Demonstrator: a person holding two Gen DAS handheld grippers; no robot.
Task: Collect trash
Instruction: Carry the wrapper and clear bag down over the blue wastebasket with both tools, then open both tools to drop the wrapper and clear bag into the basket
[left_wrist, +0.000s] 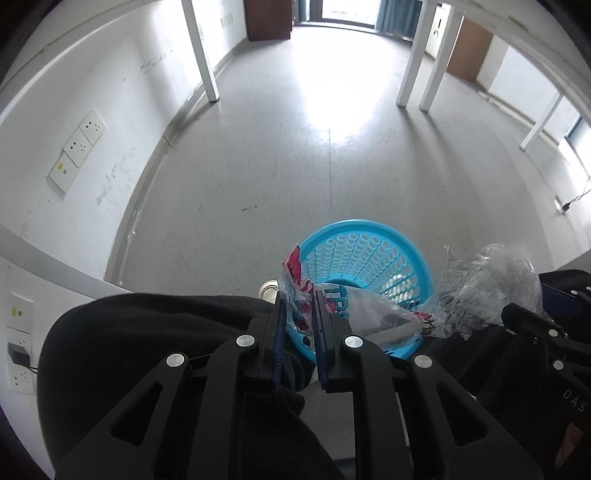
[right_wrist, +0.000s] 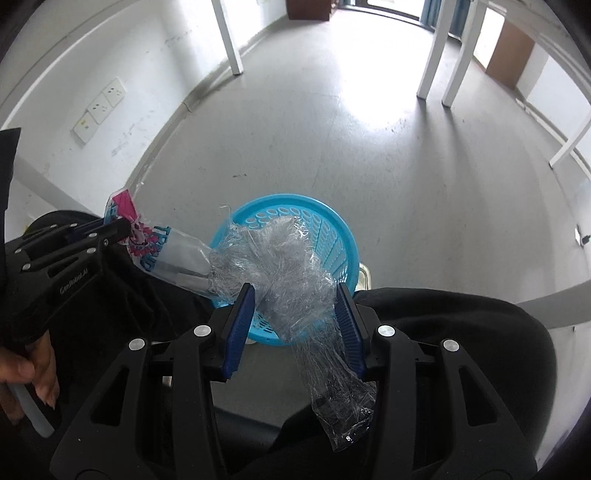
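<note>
Grey floor (left_wrist: 280, 155), scuffed, glare patch at centre. White wall (left_wrist: 122, 85) at left with wall sockets (left_wrist: 75, 149). White table legs (left_wrist: 201, 50) standing on floor. Brown cabinet (left_wrist: 269, 18) and blue curtains (left_wrist: 397, 14) beyond.

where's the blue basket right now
The blue basket stands on the grey floor, centre of both wrist views, just beyond the left gripper holding a printed wrapper and the right gripper holding crumpled clear plastic.
</note>
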